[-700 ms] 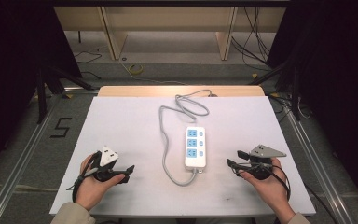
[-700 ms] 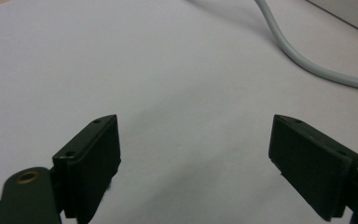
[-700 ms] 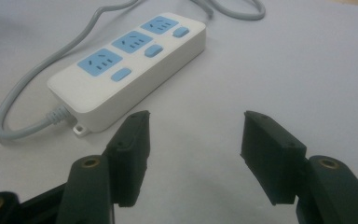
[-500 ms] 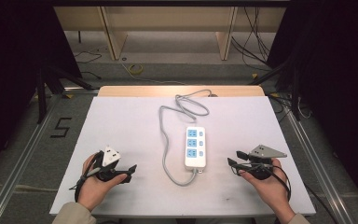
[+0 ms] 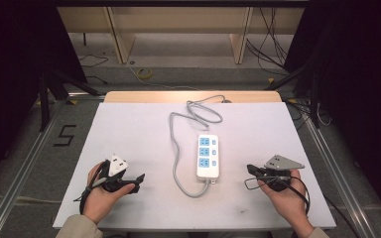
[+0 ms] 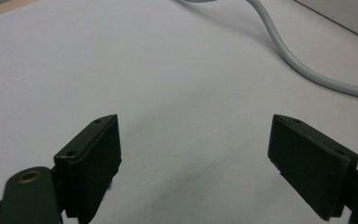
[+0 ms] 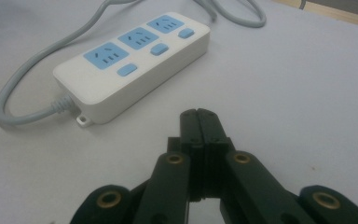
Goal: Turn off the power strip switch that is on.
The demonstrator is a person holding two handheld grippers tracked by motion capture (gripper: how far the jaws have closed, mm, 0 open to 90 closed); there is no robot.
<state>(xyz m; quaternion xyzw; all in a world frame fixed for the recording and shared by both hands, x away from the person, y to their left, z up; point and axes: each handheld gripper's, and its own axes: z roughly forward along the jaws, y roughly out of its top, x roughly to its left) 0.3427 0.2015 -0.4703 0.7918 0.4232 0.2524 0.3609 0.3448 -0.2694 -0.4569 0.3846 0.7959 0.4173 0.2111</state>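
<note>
A white power strip [image 5: 208, 156] with three blue sockets lies in the middle of the white table [image 5: 144, 129]. Its grey cable [image 5: 174, 148] curls from the near end up to a loop at the back. My left gripper [image 5: 138, 178] rests at the front left, a hand's width left of the cable. Its jaws stand wide open over bare table [image 6: 196, 163], with the cable [image 6: 303, 70] ahead on the right. My right gripper [image 5: 251, 170] rests at the front right, shut on nothing [image 7: 200, 122]. It points at the strip [image 7: 135, 60], a short way off.
The table's wooden back edge [image 5: 188, 95] borders a floor with loose cables [image 5: 144, 73] and shelf legs. Metal rails [image 5: 25, 163] run along both sides of the table. A black mark shaped like a 5 [image 5: 65, 135] is on the floor at left.
The left gripper has edged slightly to the right. The right gripper and the power strip have not moved.
</note>
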